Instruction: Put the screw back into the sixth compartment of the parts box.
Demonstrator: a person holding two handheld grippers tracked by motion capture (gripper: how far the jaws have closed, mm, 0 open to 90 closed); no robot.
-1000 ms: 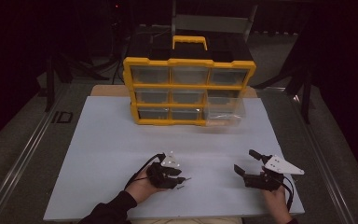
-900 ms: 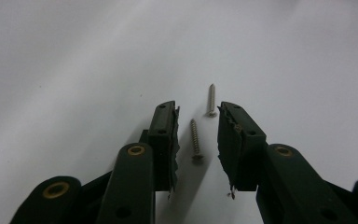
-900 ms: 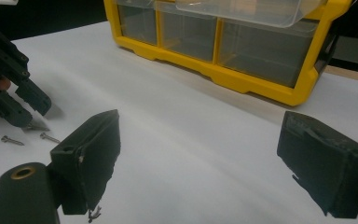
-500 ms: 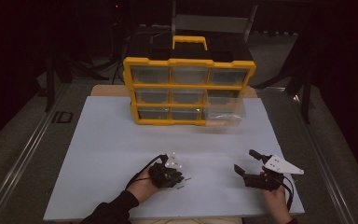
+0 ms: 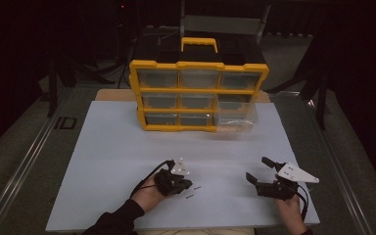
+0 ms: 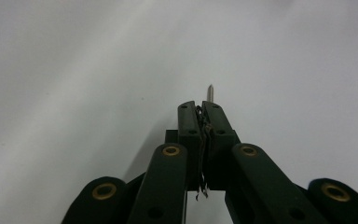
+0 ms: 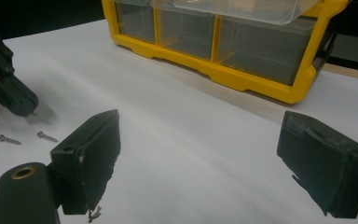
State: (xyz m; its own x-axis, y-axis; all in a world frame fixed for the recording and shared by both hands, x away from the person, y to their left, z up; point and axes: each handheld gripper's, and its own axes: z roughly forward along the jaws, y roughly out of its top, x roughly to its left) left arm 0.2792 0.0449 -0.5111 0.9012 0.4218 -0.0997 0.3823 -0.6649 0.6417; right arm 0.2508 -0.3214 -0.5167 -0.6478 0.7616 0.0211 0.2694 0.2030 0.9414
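My left gripper rests low on the white board at front left, jaws shut on a small screw whose point sticks out past the tips. Two more screws lie on the board just right of it, and they also appear as a pair in the right gripper view, beside the left gripper. My right gripper is at front right, open wide with nothing between its jaws, and faces the organizer.
A yellow organizer with clear drawers stands at the back of the white board. Its bottom-right drawer is pulled out toward me and seen close in the right gripper view. Dark floor surrounds the table.
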